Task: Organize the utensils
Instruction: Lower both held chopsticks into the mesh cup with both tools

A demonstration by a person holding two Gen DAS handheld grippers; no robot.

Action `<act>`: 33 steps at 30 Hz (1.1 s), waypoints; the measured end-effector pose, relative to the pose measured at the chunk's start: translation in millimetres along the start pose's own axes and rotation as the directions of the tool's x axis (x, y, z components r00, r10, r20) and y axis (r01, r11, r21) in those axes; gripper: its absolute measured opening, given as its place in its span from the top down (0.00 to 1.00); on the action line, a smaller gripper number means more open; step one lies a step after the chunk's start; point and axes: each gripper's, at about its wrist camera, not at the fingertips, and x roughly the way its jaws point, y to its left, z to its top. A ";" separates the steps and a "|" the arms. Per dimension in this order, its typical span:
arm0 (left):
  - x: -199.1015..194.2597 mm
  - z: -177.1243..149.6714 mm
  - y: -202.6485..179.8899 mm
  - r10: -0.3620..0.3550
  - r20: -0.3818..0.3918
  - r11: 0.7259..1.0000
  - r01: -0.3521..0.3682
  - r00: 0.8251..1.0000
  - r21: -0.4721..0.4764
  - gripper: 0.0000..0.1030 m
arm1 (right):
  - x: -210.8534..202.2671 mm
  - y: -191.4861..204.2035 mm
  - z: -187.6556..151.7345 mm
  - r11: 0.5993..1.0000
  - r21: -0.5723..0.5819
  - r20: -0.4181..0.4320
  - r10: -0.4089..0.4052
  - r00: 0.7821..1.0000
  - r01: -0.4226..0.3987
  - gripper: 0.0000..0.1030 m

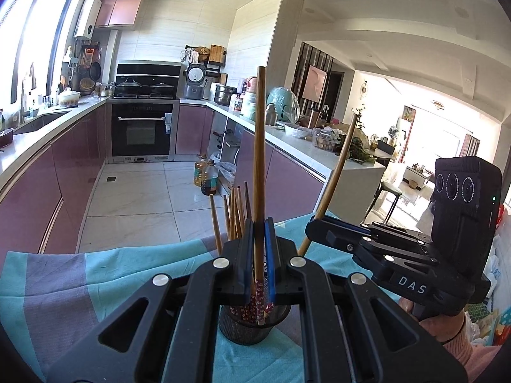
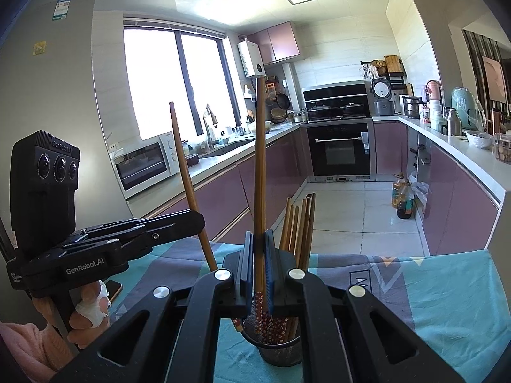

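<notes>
Because both pairs of jaws are clamped, each on a single chopstick, what I care about is how each stick's lower end sits against the mesh holder.

Starting at my left gripper: its blue-lined pads are pressed together on the left chopstick, which stands nearly upright. The long axis runs straight up from the holder, and the patterned tip already reaches down inside the rim. That stick is directly above the holder's mouth, so I judge it only needs lowering along its own length and releasing.

My right gripper is likewise closed on the right chopstick, and from its own camera that stick also looks close to vertical, with its flowered end dipping into the holder. From the left camera, though, it leans away from the holder toward the right gripper's side, its low end just beside the rim, so I would straighten it before letting go.

Further out, a bundle of chopsticks already stands in the holder, on its far side from both grippers. The holder itself sits on the teal tablecloth. Both hands are near the holder; the left stick looks better lined up.
</notes>
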 end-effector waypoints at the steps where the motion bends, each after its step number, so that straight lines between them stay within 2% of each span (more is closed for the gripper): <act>1: 0.0 -1.0 -0.4 0.000 -0.001 1.000 0.000 1.000 -0.002 0.93 | 1.0 -0.8 -0.2 1.000 0.000 -0.001 -0.002 1.000 0.002 0.95; 33: 19.3 -1.8 16.7 -0.008 -0.079 1.000 0.007 0.997 -0.019 0.93 | 23.8 -4.5 -9.8 0.999 -0.001 -0.063 -0.040 0.997 0.040 0.95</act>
